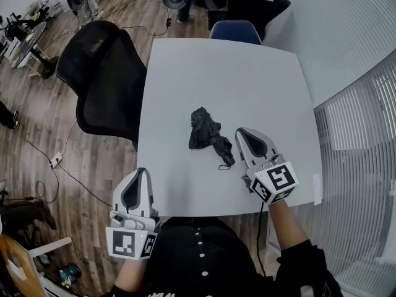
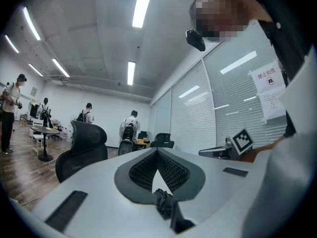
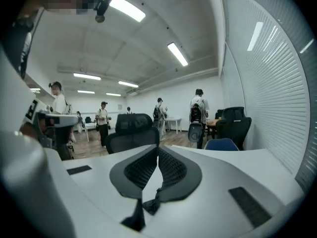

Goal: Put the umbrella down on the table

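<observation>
Currently folded black umbrella (image 1: 207,135) is laid flat near middle of white table (image 1: 247,73), gripped by neither tool. Right gripper (image 1: 240,132) is held just beside handle end, jaws clenched, empty. Left gripper (image 1: 143,172) is held at table's near-left corner, likewise clenched, empty.

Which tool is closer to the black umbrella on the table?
The right one. The right tool is just beside the folded umbrella, next to its handle end. The left tool is at the near left edge of the table, well apart from the umbrella.
</observation>
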### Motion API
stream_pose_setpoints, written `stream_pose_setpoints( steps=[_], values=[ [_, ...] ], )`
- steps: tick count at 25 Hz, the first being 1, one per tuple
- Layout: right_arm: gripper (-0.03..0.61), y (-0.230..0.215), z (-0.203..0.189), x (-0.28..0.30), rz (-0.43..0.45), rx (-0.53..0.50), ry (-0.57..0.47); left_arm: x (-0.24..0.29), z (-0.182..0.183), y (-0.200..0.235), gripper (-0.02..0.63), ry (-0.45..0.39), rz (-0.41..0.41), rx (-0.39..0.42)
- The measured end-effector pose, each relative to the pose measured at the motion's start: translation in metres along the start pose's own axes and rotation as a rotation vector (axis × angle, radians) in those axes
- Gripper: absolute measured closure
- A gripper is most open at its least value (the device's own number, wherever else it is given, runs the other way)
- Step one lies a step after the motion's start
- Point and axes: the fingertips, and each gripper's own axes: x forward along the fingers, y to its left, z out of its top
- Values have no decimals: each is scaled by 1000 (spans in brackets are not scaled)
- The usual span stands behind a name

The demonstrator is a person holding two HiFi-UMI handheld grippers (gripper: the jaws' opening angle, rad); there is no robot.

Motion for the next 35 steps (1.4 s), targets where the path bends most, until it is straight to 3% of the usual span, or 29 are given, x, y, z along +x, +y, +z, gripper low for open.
stream_pose_setpoints(
  steps=[3,15,24,35],
  values=[
    [545,6,20,-25,14,26,-90,4,7,2,600,-21,-6,10],
    [548,-1,78,-101,-130,10,-255,8,35,12,600,-87,-9,22],
    [549,-26,90,-132,-249,27,-334,4,49,27,600,-127,18,31],
    [549,-46,75,-157,-370,60,-375,-6,49,48,600,-142,77,47]
  ],
)
